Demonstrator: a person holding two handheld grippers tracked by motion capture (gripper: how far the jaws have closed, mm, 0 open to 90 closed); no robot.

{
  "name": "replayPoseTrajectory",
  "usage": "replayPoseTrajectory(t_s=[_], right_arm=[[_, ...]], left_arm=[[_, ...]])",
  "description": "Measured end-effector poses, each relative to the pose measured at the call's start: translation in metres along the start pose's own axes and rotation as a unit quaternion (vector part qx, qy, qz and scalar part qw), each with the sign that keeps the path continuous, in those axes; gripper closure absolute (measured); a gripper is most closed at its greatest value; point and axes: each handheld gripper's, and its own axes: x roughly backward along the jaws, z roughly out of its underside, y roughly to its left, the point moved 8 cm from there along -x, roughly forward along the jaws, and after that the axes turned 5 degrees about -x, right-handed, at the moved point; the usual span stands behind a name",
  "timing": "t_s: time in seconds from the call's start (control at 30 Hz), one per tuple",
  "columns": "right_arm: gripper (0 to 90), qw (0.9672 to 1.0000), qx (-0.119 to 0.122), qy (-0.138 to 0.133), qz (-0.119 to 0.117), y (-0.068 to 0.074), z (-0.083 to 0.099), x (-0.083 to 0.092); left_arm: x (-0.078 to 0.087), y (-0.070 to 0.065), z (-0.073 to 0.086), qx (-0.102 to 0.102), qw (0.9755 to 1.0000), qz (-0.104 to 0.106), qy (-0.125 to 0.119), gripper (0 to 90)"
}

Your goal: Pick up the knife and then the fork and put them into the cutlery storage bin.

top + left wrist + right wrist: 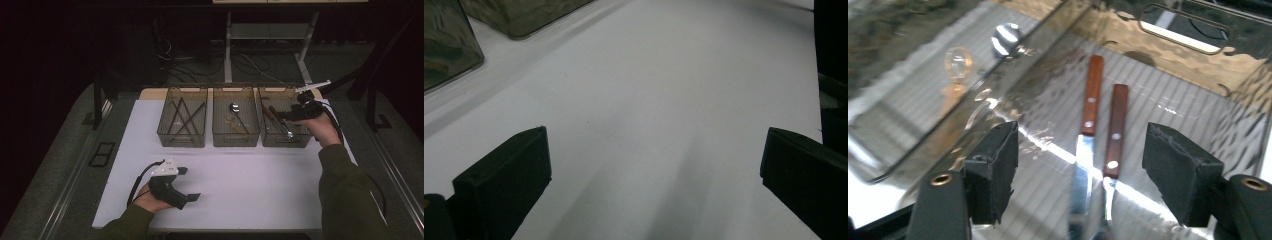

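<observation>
Two knives with wooden handles lie side by side on the floor of the right-hand bin, at two o'clock on the table. The right gripper hovers over them, jaws spread, gripping nothing. At seven o'clock the left gripper rests on the white tabletop, jaws wide apart and empty. The middle bin holds spoons, the left bin chopsticks.

**Lab-style recording bench, not a home**

A white worktop is set in a dark room. Three clear bins are lined up in a row at its far edge, cutlery sorted by type. Loose cables are seen on the grey floor behind, beside a metal-legged stand. Black frame rails are placed around the worktop. No domestic furnishing is seen.
</observation>
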Motion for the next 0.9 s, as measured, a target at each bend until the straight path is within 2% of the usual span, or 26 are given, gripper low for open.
replayPoseTrajectory(t_s=[0.17, 0.23, 0.43, 0.5, 0.77, 0.9], right_arm=[[25.1, 0.9991, -0.012, -0.033, -0.024, 0.011, 0.009, 0.016], [20.0, 0.9987, -0.007, -0.041, -0.031, 0.016, 0.014, 0.022], [17.6, 0.9963, 0.006, -0.068, -0.053, 0.034, 0.030, 0.041], [14.1, 0.9955, 0.012, -0.076, -0.056, 0.040, 0.035, 0.046], [14.1, 0.9925, 0.026, -0.095, -0.071, 0.064, 0.063, 0.057], [14.1, 0.9914, 0.041, -0.100, -0.074, 0.074, 0.076, 0.062]], left_arm=[[0.001, 0.000, 0.001, -0.007, 1.0000, -0.001, 0.007, 0.0], [0.001, 0.000, 0.001, -0.006, 1.0000, -0.001, 0.006, 0.0], [0.000, 0.001, 0.001, -0.006, 0.9999, -0.003, 0.009, 0.0], [0.000, 0.001, 0.001, -0.005, 1.0000, -0.003, 0.008, 0.0], [0.002, 0.003, 0.001, -0.002, 0.9999, -0.008, 0.009, 0.0], [0.003, 0.004, 0.001, -0.002, 0.9999, -0.013, 0.008, 0.0]])
